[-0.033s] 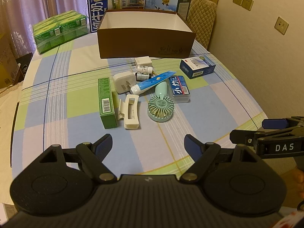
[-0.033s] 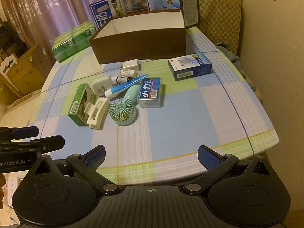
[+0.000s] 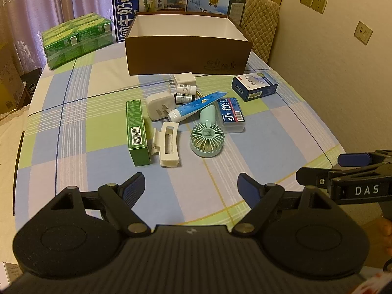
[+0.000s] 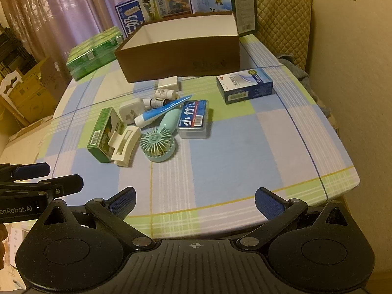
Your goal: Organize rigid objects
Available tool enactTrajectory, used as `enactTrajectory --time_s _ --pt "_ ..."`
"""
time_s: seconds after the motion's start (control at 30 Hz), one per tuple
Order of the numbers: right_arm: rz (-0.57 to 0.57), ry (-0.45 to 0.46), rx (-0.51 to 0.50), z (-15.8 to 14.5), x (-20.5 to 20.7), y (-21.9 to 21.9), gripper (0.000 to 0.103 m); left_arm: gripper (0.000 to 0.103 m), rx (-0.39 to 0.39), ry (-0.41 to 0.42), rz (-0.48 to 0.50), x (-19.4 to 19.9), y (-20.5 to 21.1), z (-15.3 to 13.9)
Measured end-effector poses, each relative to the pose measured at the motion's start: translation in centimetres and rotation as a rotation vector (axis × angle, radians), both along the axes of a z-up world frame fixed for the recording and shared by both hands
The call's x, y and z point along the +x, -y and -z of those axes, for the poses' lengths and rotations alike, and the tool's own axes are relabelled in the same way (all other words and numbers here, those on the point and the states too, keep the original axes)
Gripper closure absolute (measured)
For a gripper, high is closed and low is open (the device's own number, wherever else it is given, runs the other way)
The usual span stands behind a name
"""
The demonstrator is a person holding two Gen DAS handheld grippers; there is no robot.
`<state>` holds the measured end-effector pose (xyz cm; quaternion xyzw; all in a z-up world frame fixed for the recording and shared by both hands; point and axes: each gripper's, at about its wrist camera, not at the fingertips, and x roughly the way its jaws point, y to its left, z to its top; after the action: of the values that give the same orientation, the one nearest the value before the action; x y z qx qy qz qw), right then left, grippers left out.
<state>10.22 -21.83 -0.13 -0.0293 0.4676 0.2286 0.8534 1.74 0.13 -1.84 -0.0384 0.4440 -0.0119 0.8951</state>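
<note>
An open brown box (image 3: 188, 54) (image 4: 181, 56) stands at the back of the table. In front lies a cluster: green carton (image 3: 137, 132) (image 4: 103, 134), white hair clip (image 3: 167, 144) (image 4: 123, 144), mint hand fan (image 3: 207, 136) (image 4: 159, 142), blue toothpaste tube (image 3: 196, 106) (image 4: 161, 110), white plug adapter (image 3: 160, 105) (image 4: 131, 110), clear floss case (image 3: 230, 115) (image 4: 194, 120), small bottles (image 3: 186, 91) and a white charger (image 3: 185, 78). A blue box (image 3: 254, 85) (image 4: 245, 85) lies to the right. My left gripper (image 3: 191, 188) and right gripper (image 4: 194, 202) are open and empty, near the front edge.
The checked tablecloth (image 3: 269, 127) covers the table. Green packs (image 3: 76, 38) sit at the back left, milk cartons (image 3: 149, 7) behind the brown box. A quilted chair (image 3: 259, 22) and a wall stand to the right. Cardboard boxes (image 4: 31, 90) sit on the floor left.
</note>
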Motion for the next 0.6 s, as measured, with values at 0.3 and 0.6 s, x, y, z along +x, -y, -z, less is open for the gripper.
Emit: enactTrajectory --time_s 0.3,0.6 --pt "0.008 -0.019 -0.002 0.2 1.3 0.5 0.002 0.023 0.001 -0.015 0.003 1.0 0.4 0.1" --pt "0.010 -0.031 -0.005 0.4 2.5 0.7 0.002 0.023 0.001 -0.028 0.006 2.4 0.6 0.3"
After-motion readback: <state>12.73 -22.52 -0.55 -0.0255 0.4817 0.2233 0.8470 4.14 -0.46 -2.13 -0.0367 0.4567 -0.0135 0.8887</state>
